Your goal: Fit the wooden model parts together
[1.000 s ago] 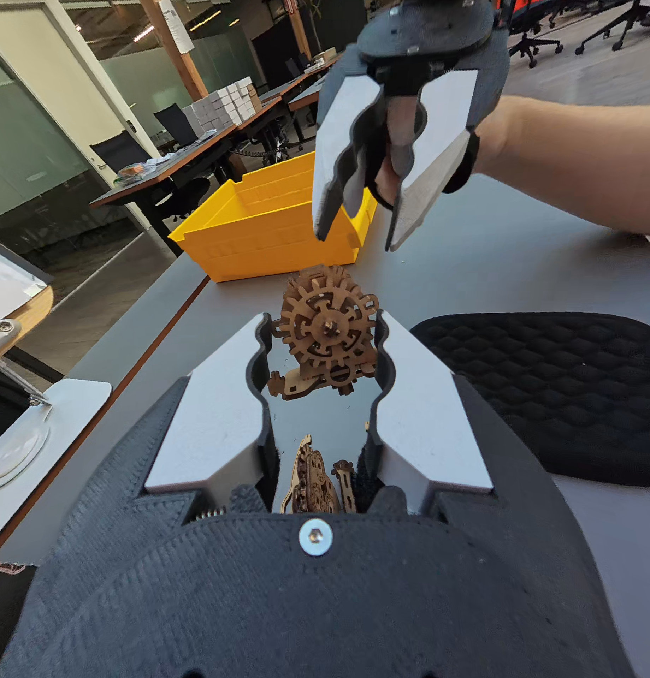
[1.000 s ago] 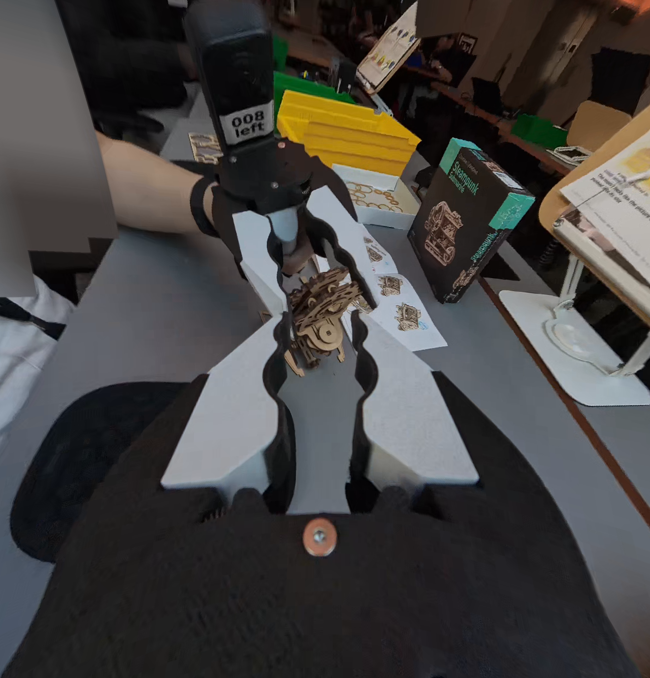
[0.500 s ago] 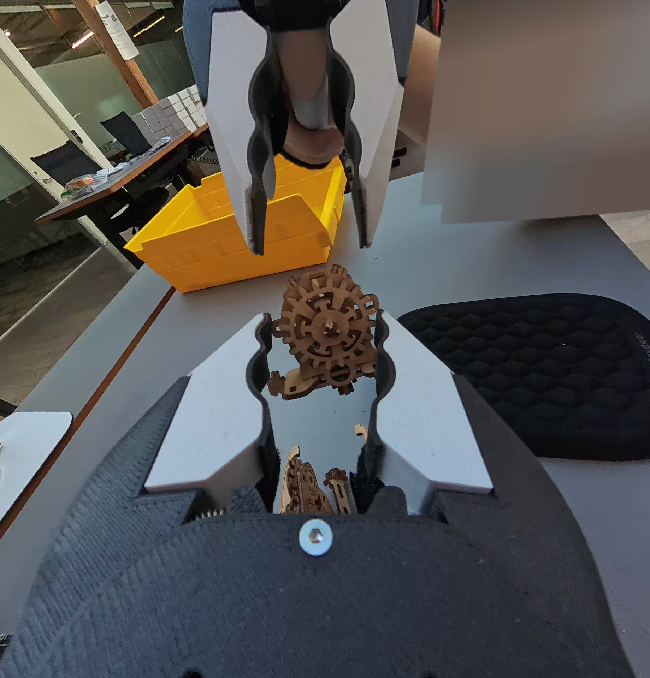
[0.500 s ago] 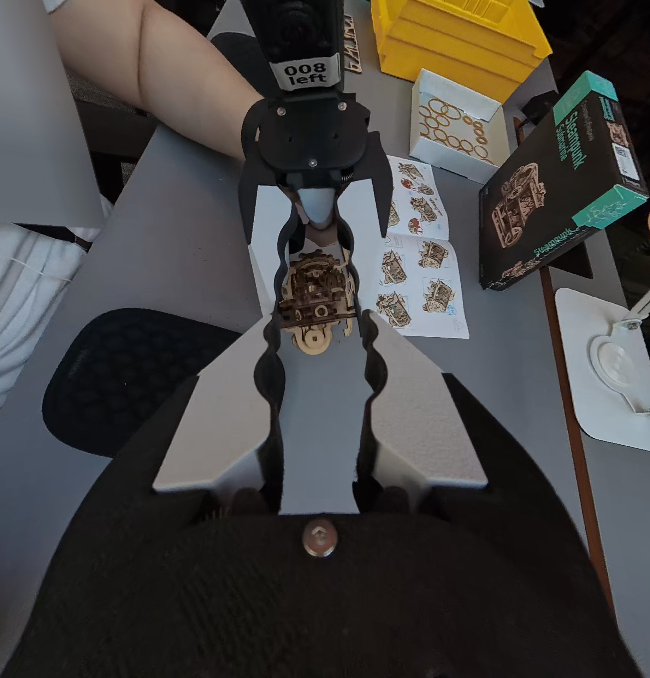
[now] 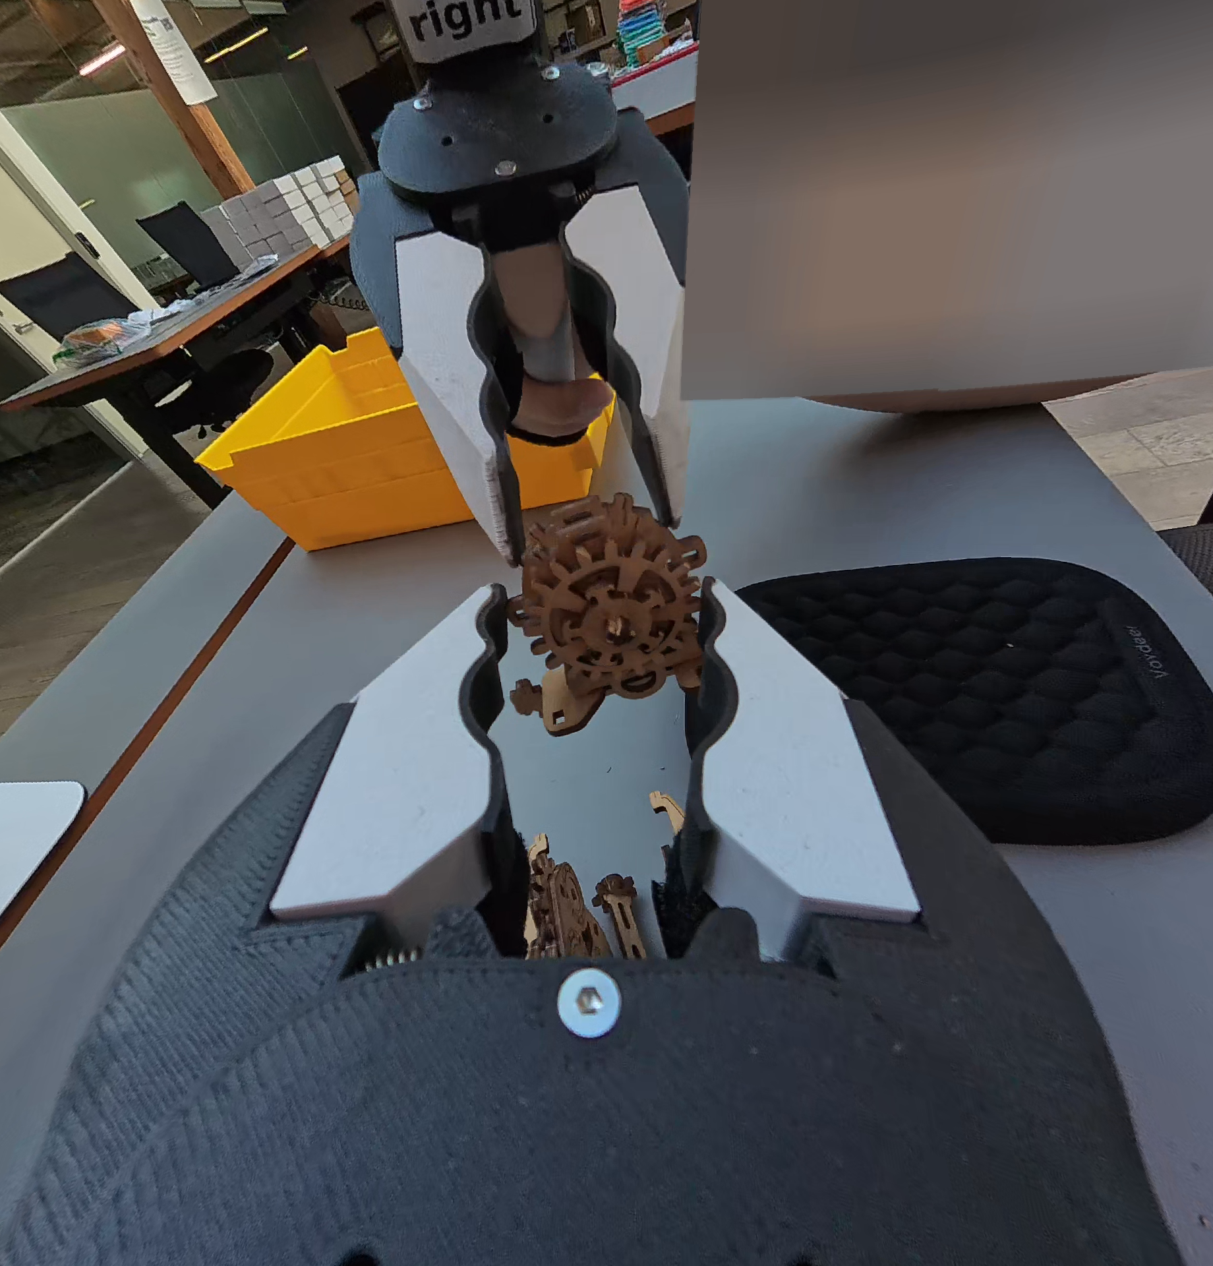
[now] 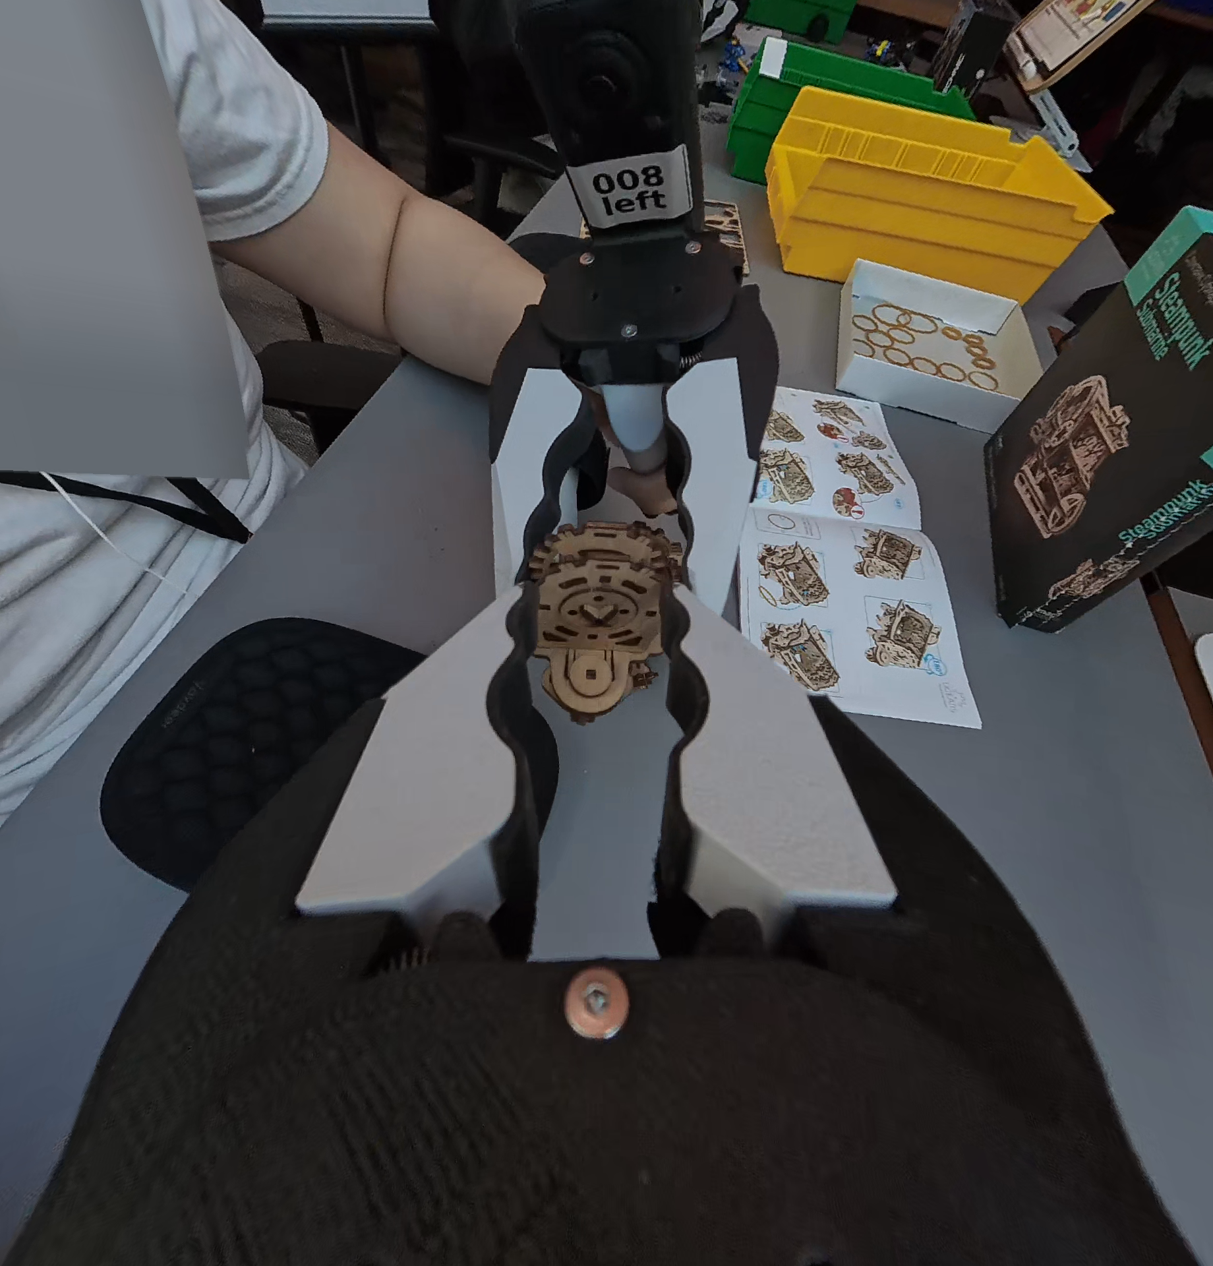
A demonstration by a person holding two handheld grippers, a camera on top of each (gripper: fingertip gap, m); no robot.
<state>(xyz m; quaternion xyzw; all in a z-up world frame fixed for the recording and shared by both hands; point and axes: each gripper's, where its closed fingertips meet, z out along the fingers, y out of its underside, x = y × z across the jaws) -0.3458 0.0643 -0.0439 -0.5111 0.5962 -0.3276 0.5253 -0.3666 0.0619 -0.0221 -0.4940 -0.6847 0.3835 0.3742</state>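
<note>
A wooden gear model [image 5: 610,616] is held above the grey table [image 5: 830,479], pinched between the fingertips of my left gripper [image 5: 602,596]. My right gripper [image 5: 589,531] comes down from above, open, with one fingertip on each side of the model's top. In the right wrist view the model [image 6: 600,616] sits between the tips of my right gripper [image 6: 600,603], with the left gripper [image 6: 607,568] facing it from the far side. Loose wooden parts [image 5: 566,911] lie on the table under my left gripper.
A yellow bin [image 5: 357,466] stands behind the model and a black mat [image 5: 967,699] lies to the right. The right wrist view shows an instruction leaflet [image 6: 857,568], a dark kit box [image 6: 1110,438], a white box of rings [image 6: 926,342], yellow bins [image 6: 919,185], and a person's arm [image 6: 439,288]. Both grippers' tips are close together, under 4 cm apart.
My right gripper has swung over and come down until its fingertips straddle the model's top. The left gripper still holds the model, now tilted slightly.
</note>
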